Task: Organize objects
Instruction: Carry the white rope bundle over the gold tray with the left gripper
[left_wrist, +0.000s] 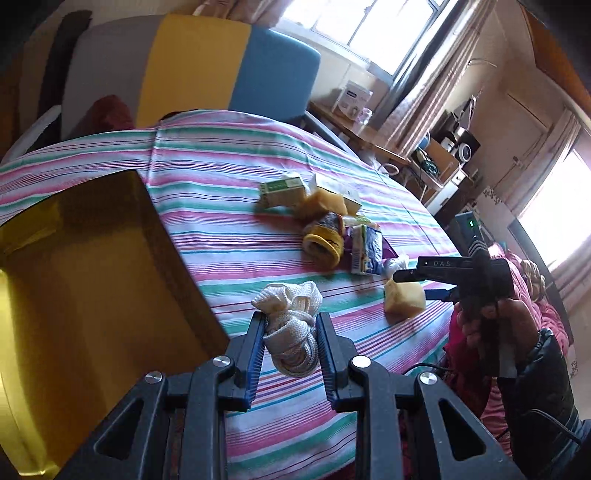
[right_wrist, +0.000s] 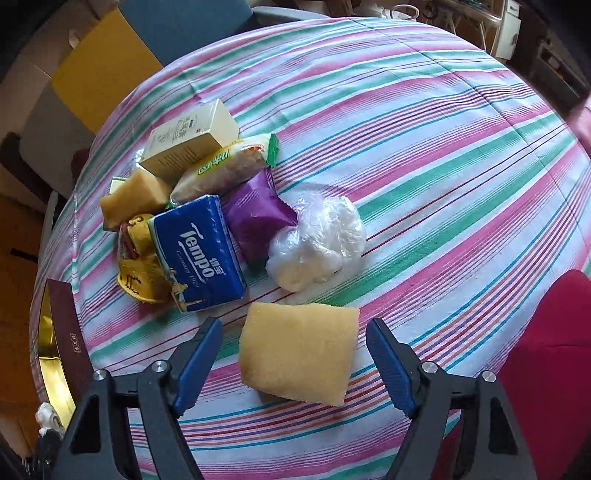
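Left wrist: rope bundle (left_wrist: 291, 328) is clamped by left gripper (left_wrist: 290, 323) | right wrist: right gripper (right_wrist: 293, 341) is spread around sponge (right_wrist: 299, 354), untouched

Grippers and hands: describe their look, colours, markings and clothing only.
Both the left gripper and right gripper have black angular frames with silver rivets and ribbed blue pads. The left wrist view shows "DAS" lettering on the right gripper's body, a dark puffy sleeve and a thin black cable.

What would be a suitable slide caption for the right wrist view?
Open right gripper poised around a yellow sponge on the striped tablecloth, beside a pile of small packets.
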